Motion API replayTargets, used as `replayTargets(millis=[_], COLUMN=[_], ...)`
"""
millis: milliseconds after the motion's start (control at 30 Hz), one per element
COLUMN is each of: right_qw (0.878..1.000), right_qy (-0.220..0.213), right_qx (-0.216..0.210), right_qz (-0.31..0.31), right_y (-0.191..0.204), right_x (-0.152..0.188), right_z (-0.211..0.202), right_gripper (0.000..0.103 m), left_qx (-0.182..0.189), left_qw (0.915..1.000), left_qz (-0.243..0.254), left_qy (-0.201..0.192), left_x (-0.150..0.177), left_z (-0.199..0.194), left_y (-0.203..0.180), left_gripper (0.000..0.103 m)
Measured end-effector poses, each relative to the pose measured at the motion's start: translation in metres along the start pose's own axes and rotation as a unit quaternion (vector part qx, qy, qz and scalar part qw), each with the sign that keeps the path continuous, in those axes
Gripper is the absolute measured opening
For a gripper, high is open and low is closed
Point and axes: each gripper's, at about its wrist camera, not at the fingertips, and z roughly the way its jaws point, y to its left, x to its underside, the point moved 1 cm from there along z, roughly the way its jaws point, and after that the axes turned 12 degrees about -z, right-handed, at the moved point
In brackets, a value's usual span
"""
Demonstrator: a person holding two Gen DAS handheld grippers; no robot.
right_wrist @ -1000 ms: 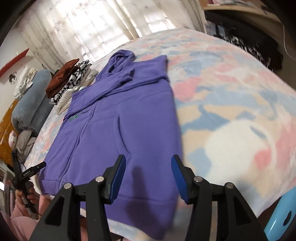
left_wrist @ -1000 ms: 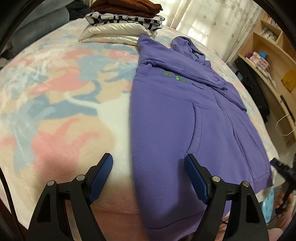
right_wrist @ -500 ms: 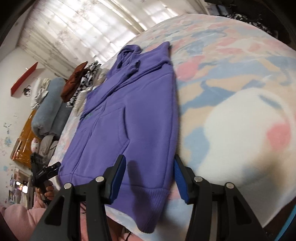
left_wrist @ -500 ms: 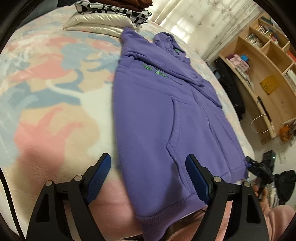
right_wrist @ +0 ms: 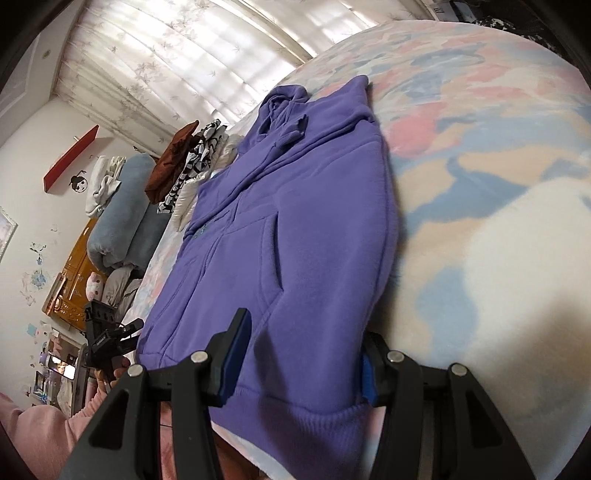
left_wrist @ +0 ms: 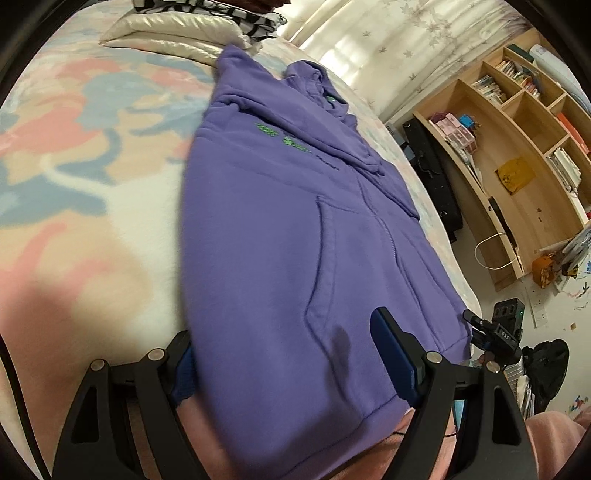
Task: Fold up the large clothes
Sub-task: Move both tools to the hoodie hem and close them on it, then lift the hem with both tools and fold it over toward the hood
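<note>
A purple hoodie [left_wrist: 277,221] lies flat, front up, on the pastel blanket [left_wrist: 74,184], hood toward the far end and hem at the near edge. My left gripper [left_wrist: 282,328] stands open astride the hem's left corner: one finger sits on top of the cloth, the other is partly hidden beside the hoodie's edge. In the right wrist view the hoodie [right_wrist: 295,221] fills the middle, and my right gripper [right_wrist: 304,328] is open astride the hem's right corner in the same way. Neither pair of pads presses the cloth.
Folded clothes [left_wrist: 207,22] are stacked at the bed's far end. A wooden bookshelf [left_wrist: 517,147] and a black bag [left_wrist: 432,170] stand right of the bed. A grey-blue bolster [right_wrist: 122,214] lies at the far left. Pink-clad legs [left_wrist: 554,443] are at the bed's near edge.
Both grippers have tipped downward and closed in on the hem, so its two corners now lie between the jaws. The gaps between the jaws look unchanged.
</note>
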Motion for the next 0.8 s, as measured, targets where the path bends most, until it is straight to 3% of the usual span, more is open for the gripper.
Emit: replayTargets(millis=[100,200,267,300,367,433,500,633,800], right_qw=[1.0,1.0,1.0,1.0,1.0,1.0,1.0,0.999,0.998], right_qy=[0.002,0.002,0.002,0.0,-0.001,-0.004,-0.009,-0.031,-0.058], right_qx=[-0.003,-0.008,-0.012,-0.014,-0.011,-0.002,0.009,0.024,0.023], right_qz=[-0.001,0.01,0.02,0.022,0.024,0.02,0.013,-0.001,-0.018], right_y=[0.002,0.0,-0.001,0.0,0.002,0.006,0.011,0.024,0.04], right_x=[-0.003,-0.005,-0.006,-0.005,-0.006,-0.008,-0.008,-0.013,-0.021], right_z=[0.007,0.015,0.02,0.021,0.025,0.025,0.023,0.011,-0.003], right_gripper=[0.045,0.031,0.025,0.021,0.016,0.012,0.011,0.009,0.009], left_qx=[0.015,0.021,0.023,0.021,0.01,-0.001,0.003,-0.022,-0.016], left_qw=[0.9999,0.9997,0.9996,0.9996,0.9995,0.9986,0.9973,0.9956,0.9929], left_qz=[0.003,0.006,0.007,0.003,-0.006,-0.026,-0.041,-0.024,-0.026], left_qy=[-0.003,-0.01,-0.013,-0.016,-0.03,-0.047,-0.061,-0.088,-0.115], left_x=[-0.002,-0.003,-0.003,-0.004,-0.002,-0.001,0.002,0.005,0.001], left_z=[0.007,0.016,0.02,0.022,0.022,0.022,0.017,0.009,-0.006], left_y=[-0.005,-0.011,-0.014,-0.015,-0.013,-0.009,-0.008,-0.025,-0.044], left_gripper=[0.08,0.076,0.056,0.051,0.029,0.018,0.015,0.012,0.011])
